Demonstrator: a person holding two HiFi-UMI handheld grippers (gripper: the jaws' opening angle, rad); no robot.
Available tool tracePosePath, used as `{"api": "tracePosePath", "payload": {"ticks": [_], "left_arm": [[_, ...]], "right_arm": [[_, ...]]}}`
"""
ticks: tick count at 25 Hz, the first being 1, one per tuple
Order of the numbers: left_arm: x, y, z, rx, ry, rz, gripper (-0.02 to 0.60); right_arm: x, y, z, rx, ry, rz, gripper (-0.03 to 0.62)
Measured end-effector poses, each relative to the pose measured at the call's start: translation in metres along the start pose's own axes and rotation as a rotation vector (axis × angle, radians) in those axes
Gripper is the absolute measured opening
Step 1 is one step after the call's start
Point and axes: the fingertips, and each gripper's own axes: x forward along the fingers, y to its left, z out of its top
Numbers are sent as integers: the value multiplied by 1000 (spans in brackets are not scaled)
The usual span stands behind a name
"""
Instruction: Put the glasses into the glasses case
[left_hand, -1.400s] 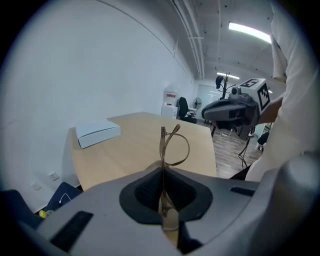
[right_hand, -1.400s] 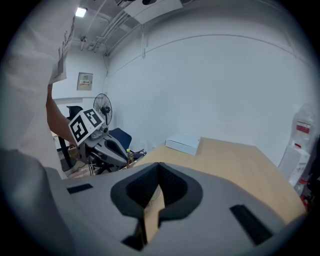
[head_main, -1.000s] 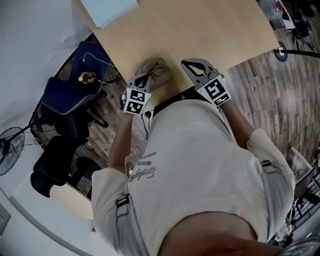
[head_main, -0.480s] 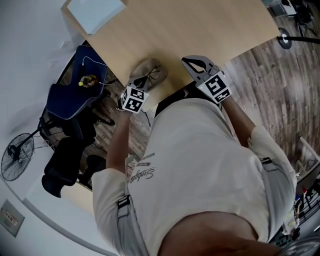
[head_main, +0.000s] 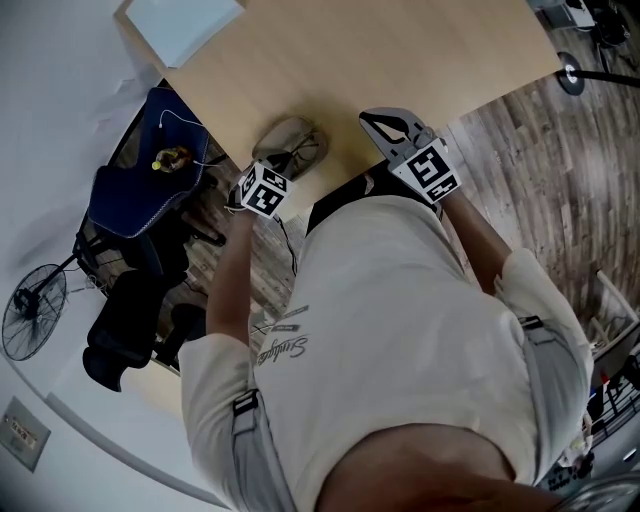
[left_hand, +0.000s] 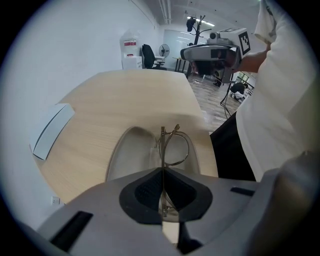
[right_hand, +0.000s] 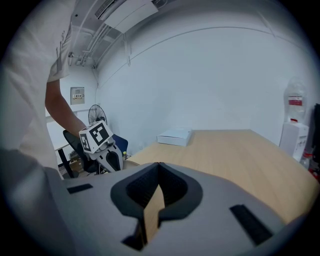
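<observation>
An open beige glasses case (head_main: 283, 135) lies on the wooden table (head_main: 400, 50) close to its near edge. Thin wire-framed glasses (left_hand: 173, 148) rest in the case (left_hand: 127, 155), one temple arm running straight back between my left gripper's jaws. My left gripper (left_hand: 162, 172) is shut on that temple arm; in the head view the left gripper (head_main: 277, 168) sits at the case's near end. Well to the right of the case my right gripper (head_main: 370, 120) hovers over the table edge. The right gripper view has that gripper (right_hand: 159, 166) shut and holding nothing.
A white flat box (head_main: 185, 25) lies at the table's far left corner, also the white box (right_hand: 174, 136). Left of the table stand a blue chair (head_main: 145, 180) with a small bottle on it, a black chair (head_main: 125, 320) and a floor fan (head_main: 30, 310).
The left gripper has turned a little at the case's near end, still holding the glasses. The right gripper has stayed where it was. The head view shifted slightly.
</observation>
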Motion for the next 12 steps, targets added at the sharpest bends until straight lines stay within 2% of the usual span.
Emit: {"api": "tracePosePath", "payload": {"ticks": [12], "left_arm": [[18,0,-7,52,104,-46,18]], "right_arm": [[8,-2,-9,11,15,19,-6]]}}
